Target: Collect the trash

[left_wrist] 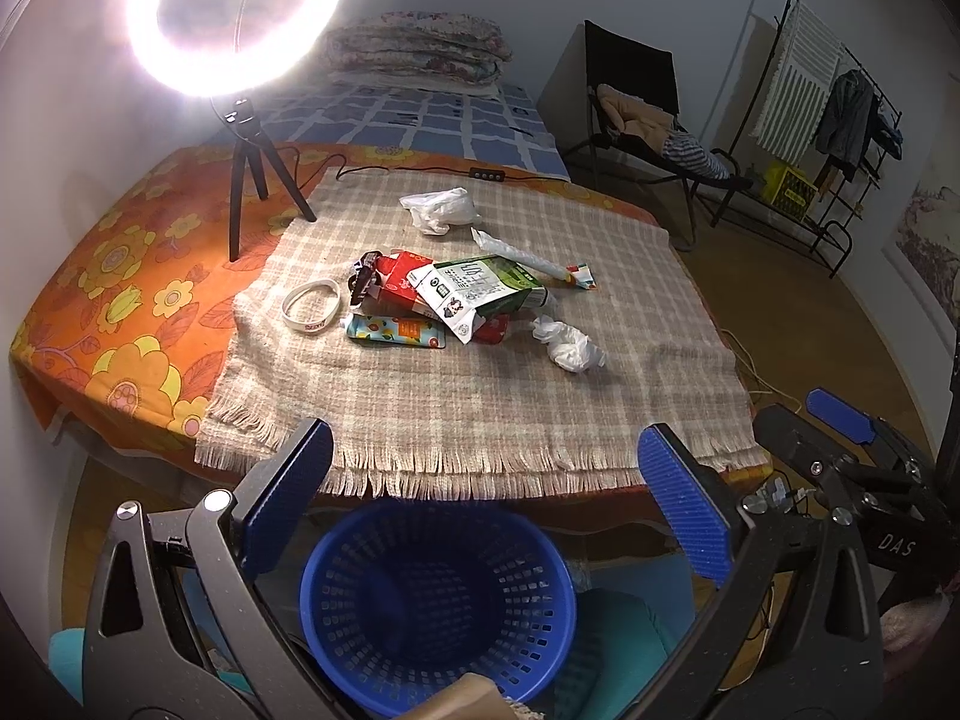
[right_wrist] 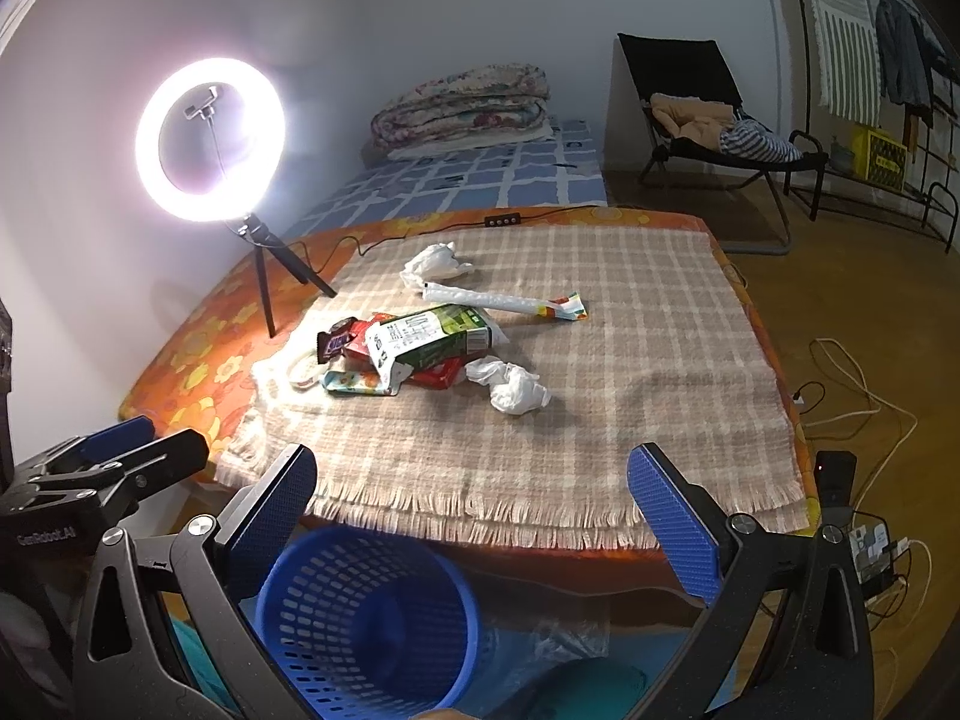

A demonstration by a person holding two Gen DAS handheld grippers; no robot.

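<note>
A: Where do we stand?

B: Nothing looks collected yet, I'd say. The blue basket (left_wrist: pixel 435 606) sits on the floor just below the near edge of the table (left_wrist: pixel 120 276), and it appears empty. All the trash lies in the middle of the checked cloth (right_wrist: pixel 600 408). Both tools hang back over that near edge: the left gripper (left_wrist: pixel 483 501) has its fingers spread wide with nothing between them, and so does the right gripper (right_wrist: pixel 471 513).

A: What goes first?

B: The nearest piece is the crumpled tissue (right_wrist: pixel 510 390), loose and apart from the heap. A second tissue (right_wrist: pixel 435 264) lies at the far side. I would come down from above, close on the bulk of the wad rather than a stray corner (soft paper tears or slips), and take care not to pinch the cloth with it.

A: And the carton?

B: The green carton (right_wrist: pixel 429 342) lies flat on top of the red box (right_wrist: pixel 435 373) and the flowered pouch (right_wrist: pixel 354 384). Its long axis runs left to right across the table, tilted a little, with the torn-open end toward the near left and the square base to the right. Grip across its short width, fingers set square to that axis. Lift it straight up, or the candy wrapper (right_wrist: pixel 336 343) and the white wristband (left_wrist: pixel 312 305) beside it may be dragged along.

A: The long thin packet?

B: That straw-like packet (right_wrist: pixel 504 302) also runs left to right, its coloured end pointing right. Same rule: cross the axis, near the middle.
</note>
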